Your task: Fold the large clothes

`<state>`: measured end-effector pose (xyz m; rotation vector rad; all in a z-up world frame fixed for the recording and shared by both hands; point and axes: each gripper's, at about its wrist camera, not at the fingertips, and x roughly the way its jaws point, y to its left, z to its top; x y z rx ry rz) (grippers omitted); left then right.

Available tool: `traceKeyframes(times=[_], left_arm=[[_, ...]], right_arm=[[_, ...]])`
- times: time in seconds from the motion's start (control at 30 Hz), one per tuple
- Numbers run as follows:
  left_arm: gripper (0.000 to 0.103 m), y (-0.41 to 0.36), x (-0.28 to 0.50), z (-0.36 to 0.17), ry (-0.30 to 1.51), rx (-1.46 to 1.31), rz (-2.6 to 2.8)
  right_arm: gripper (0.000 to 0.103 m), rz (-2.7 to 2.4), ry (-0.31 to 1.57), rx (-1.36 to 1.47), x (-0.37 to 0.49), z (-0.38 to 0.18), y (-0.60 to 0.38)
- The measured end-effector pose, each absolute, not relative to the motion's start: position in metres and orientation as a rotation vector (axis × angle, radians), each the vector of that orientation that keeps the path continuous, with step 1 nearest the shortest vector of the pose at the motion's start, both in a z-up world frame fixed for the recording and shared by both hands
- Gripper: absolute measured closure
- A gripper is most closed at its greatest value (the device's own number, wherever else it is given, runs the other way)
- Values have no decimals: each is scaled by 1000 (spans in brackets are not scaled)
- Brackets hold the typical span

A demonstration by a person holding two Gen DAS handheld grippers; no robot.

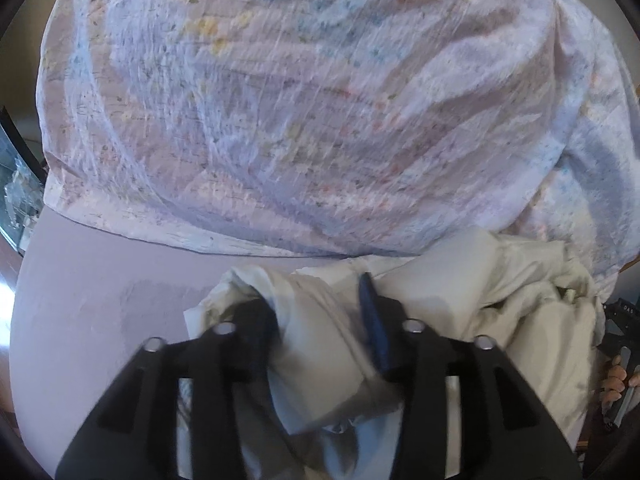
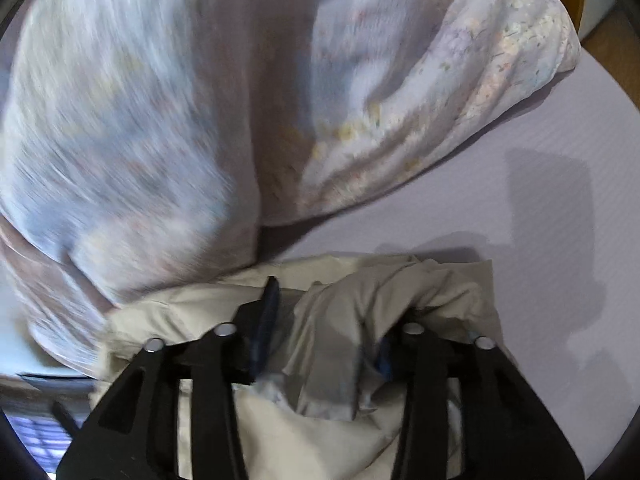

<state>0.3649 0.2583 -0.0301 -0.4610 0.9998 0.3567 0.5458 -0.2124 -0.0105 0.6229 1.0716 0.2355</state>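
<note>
Setting: looking down from both wrist cameras onto a pale lilac surface [image 2: 460,216], with a large floral sheet [image 1: 280,100] spreading across the far half.
Task's thing: lying bunched at the near edge, a cream garment [image 1: 460,280], touching the near hem of the floral sheet and crumpled into thick folds.
Left gripper [image 1: 316,316]: hanging over the left end of the cream garment, jaws parted and released, with a hump of cloth rising between them but not being pinched.
Right gripper [image 2: 326,316]: hovering over the right end of the same garment, jaws likewise standing apart, a ridge of cloth sitting loose between them.
Other detail: showing at the far right of the left view, part of a hand [image 1: 616,380] gripping a handle.
Step in hand: probably letting go of a fold just laid, or lining up for a fresh grasp; hard to tell which.
Doing it well: keeping both jaws wide while lifting clear, avoiding snagging loose cloth on a pad; then seeking a single outer edge or corner at each end, not a thick bunch.
Risk: dragging the floral sheet along, since its hem is overlapping the garment.
</note>
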Motion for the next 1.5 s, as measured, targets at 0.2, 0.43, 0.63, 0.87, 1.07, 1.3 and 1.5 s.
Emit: traceKeyframes(times=[0.2, 0.43, 0.63, 0.87, 1.07, 1.3, 1.5], left_arm=[[34, 257, 355, -9, 957, -459, 347], [15, 249, 347, 31, 869, -356, 375], [15, 221, 343, 30, 881, -339, 307], [15, 178, 344, 10, 928, -274, 246], [15, 165, 348, 1, 948, -254, 224], [15, 163, 354, -7, 965, -260, 224], [15, 162, 357, -8, 965, -263, 218]], right_arm=[[38, 262, 961, 604, 523, 25, -230], [30, 245, 778, 469, 489, 70, -229], [30, 413, 908, 296, 477, 53, -161], [35, 450, 1004, 170, 468, 25, -102], [59, 410, 1059, 96, 476, 1, -82], [93, 401, 1018, 57, 486, 5, -72], [98, 357, 969, 84, 500, 27, -70]])
